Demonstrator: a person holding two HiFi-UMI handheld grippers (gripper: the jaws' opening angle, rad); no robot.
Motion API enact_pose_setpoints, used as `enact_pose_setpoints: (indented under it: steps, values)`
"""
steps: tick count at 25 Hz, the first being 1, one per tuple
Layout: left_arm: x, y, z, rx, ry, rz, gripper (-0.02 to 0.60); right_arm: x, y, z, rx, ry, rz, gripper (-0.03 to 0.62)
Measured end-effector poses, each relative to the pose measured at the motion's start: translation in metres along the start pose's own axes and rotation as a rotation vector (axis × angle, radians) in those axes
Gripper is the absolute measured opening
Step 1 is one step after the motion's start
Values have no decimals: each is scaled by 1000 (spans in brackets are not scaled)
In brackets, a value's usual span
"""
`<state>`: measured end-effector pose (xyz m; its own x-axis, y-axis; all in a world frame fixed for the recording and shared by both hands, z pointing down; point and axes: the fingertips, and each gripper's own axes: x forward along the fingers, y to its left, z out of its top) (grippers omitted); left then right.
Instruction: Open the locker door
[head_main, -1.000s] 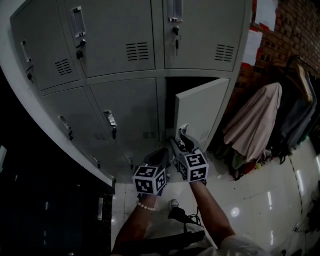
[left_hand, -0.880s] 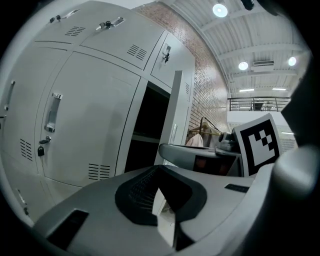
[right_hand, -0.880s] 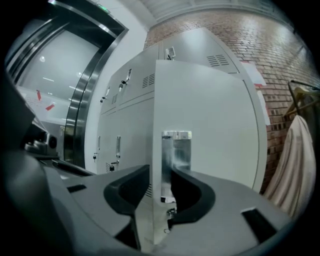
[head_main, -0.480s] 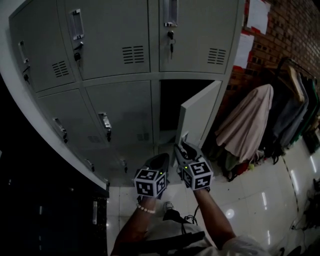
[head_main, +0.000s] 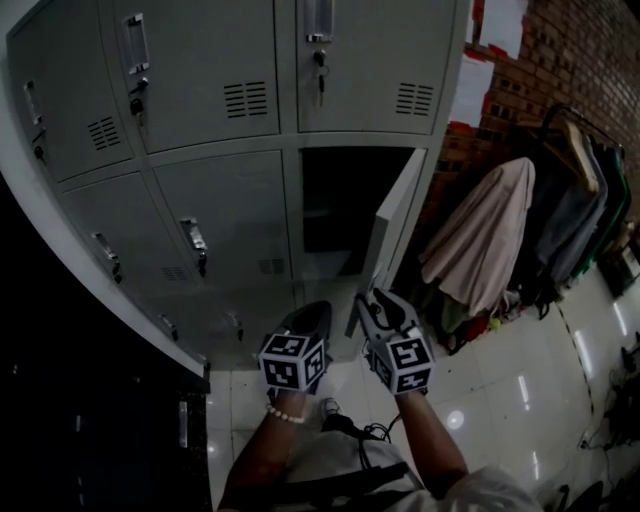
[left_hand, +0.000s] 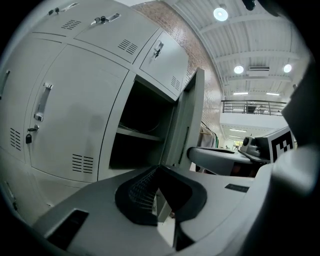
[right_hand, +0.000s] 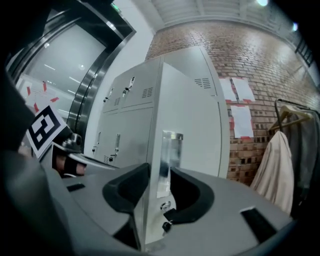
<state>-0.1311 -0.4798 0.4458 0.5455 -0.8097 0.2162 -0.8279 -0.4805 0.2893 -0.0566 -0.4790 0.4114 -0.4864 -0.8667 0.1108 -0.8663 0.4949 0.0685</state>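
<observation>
- The locker door (head_main: 396, 222) is standing wide open on the lower right compartment (head_main: 338, 205) of the grey locker bank (head_main: 200, 180), showing almost edge-on in the head view.
- The right gripper (head_main: 380, 305) is reaching up toward 12 o'clock, and its tips are sitting at the door's lower free edge.
- In the right gripper view, the right gripper (right_hand: 157, 182) is straddling that edge, one jaw on each face, with the shiny handle plate (right_hand: 169, 150) rising between the jaws at 12 o'clock.
- Its jaws have just been opening; they are standing apart round the door and are not clearly pressing on it.
- The left gripper (head_main: 312, 312) is hovering at 9 o'clock of the right one, below the open compartment.
- In its own view, the left gripper (left_hand: 159, 185) is showing its jaws together at the tips, with nothing between them, and the door (left_hand: 192, 115) at 12 o'clock.
- A pale coat (head_main: 480, 235) is hanging at 3 o'clock of the door, before the brick wall (head_main: 530, 90).
</observation>
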Motion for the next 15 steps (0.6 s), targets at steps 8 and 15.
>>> enact_pose_setpoints:
  steps: [8, 15]
  values:
    - [9, -23, -4, 20, 8, -48, -2, -46, -23, -11, 11, 20, -76, 107]
    - [18, -36, -8, 27, 15, -86, -2, -76, -57, -15, 48, -33, -178, 77]
